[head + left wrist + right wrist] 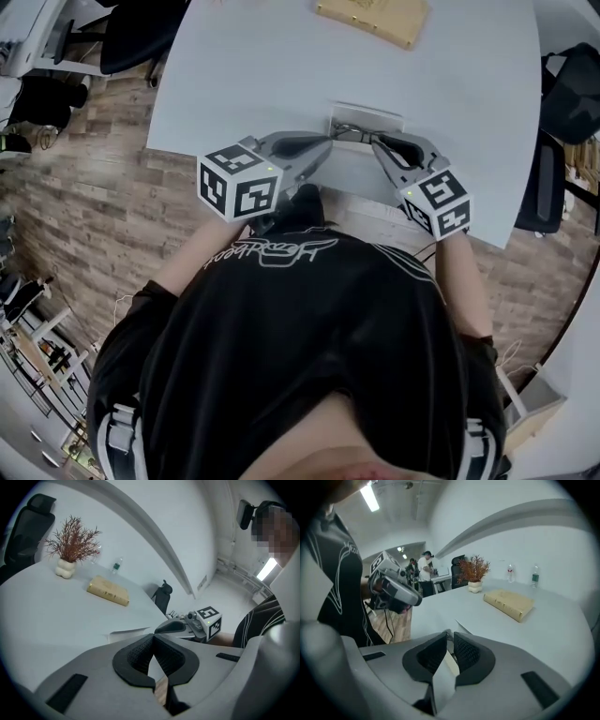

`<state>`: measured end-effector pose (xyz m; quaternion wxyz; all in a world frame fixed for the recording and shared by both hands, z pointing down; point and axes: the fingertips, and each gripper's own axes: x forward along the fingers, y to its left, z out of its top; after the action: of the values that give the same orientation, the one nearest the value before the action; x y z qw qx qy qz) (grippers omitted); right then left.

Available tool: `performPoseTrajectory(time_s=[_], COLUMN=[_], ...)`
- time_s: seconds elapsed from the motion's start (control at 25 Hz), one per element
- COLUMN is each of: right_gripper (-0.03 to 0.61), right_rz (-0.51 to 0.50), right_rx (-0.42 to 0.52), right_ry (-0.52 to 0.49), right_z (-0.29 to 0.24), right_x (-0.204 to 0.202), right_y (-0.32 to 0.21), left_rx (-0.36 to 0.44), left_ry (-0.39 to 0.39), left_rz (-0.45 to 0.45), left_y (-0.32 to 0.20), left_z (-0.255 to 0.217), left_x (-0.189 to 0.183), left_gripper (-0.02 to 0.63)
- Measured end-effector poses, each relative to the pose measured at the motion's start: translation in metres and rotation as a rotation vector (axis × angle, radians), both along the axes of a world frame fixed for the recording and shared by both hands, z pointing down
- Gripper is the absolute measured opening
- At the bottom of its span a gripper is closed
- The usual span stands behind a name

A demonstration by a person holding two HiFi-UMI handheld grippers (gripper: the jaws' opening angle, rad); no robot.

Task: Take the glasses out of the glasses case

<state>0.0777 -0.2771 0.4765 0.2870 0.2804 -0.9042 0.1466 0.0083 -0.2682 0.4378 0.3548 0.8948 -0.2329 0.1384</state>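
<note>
At table (pixel 281 66) edge, open glasses case (pixel 367 116)
Left gripper (pixel 326 147) tips pressed together; right gripper (pixel 377 141) narrowly pinching glasses (pixel 352 131)

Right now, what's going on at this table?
A person at the white table works with a tool in each hand. The left tool is closed on the left edge of the open glasses case, apparently steadying it. The right tool looks pinched on the glasses, which are not yet out of the case.
</note>
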Motion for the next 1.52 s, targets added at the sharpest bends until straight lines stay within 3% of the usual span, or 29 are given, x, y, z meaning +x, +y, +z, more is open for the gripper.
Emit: performPoseTrajectory(time_s=[0.16,0.4,0.52,0.96,1.52], right_gripper=[0.012,0.019,0.072,0.072,0.047], right_rz=[-0.085,-0.18,-0.244,-0.366,-0.435], right_rx=[0.051,0.034,0.074,0.113,0.098], right_ry=[0.18,0.266,0.346,0.487,0.571], right_z=[0.027,0.045,0.05,0.077,0.086], right_x=[0.002,0.002,0.002,-0.004,-0.004], right_y=[-0.004,-0.009,-0.014,-0.013,-0.015], left_rx=[-0.023,-0.042,-0.047,-0.06,-0.096], left_ry=[-0.001,-0.012,-0.011,0.018,0.061], left_rz=[-0.006,-0.002,0.003,0.006,-0.015], left_y=[-0.005,-0.013,-0.016,-0.018,-0.024], left_z=[0.01,0.018,0.02,0.023,0.024], left_x=[-0.004,-0.009,-0.01,-0.009,-0.016], left_gripper=[0.008,0.007,0.008,0.008,0.008])
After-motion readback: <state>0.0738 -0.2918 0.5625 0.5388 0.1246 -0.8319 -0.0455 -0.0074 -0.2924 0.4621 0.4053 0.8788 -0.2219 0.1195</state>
